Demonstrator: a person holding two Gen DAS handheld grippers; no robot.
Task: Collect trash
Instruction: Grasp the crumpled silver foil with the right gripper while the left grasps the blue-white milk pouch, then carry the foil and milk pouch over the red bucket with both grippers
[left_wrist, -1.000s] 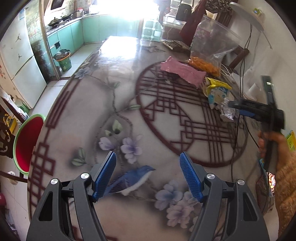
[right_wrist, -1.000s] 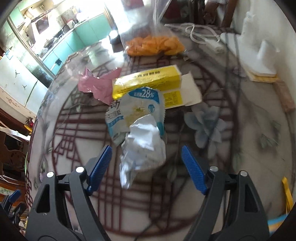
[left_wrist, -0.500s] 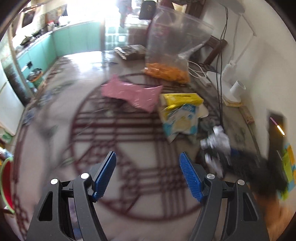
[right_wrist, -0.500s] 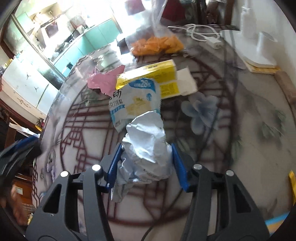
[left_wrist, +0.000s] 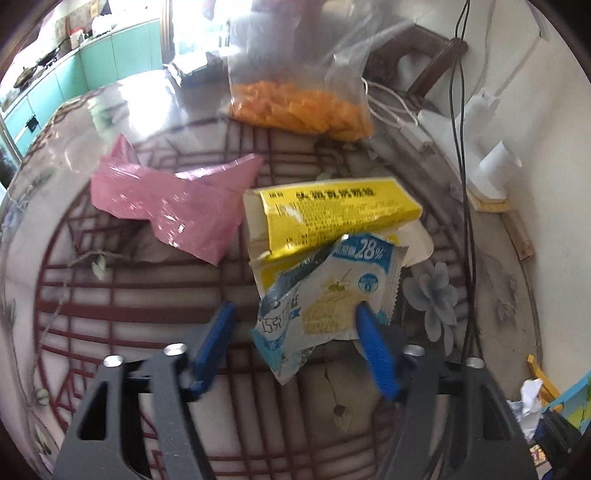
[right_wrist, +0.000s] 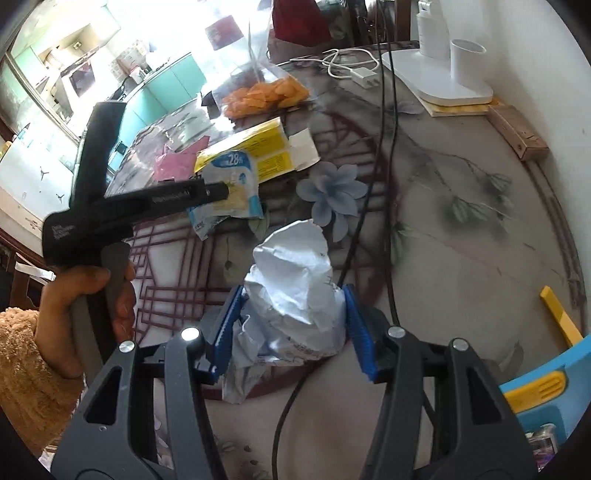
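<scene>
On the patterned table a blue-and-white snack wrapper (left_wrist: 325, 295) lies against a flattened yellow box (left_wrist: 332, 214), with a pink plastic bag (left_wrist: 173, 199) to their left. My left gripper (left_wrist: 293, 314) straddles the wrapper and its jaws are closing. The right pad touches the wrapper's edge and the left pad stands clear of it. My right gripper (right_wrist: 293, 295) is shut on a crumpled white paper wad (right_wrist: 295, 273), held above the table. In the right wrist view the left gripper (right_wrist: 218, 190) reaches over the wrapper (right_wrist: 229, 192), held by a hand (right_wrist: 92, 295).
A clear bag of orange snacks (left_wrist: 299, 107) stands behind the trash. White cables (left_wrist: 399, 118) and a white stand (right_wrist: 443, 81) sit at the back right. A black cord (right_wrist: 369, 177) runs across the table. A blue and yellow object (right_wrist: 539, 391) lies by the near right edge.
The left gripper swept right across the table to the wrapper pile and its jaws narrowed. The right gripper shut on the crumpled paper and pulled it back from the pile.
</scene>
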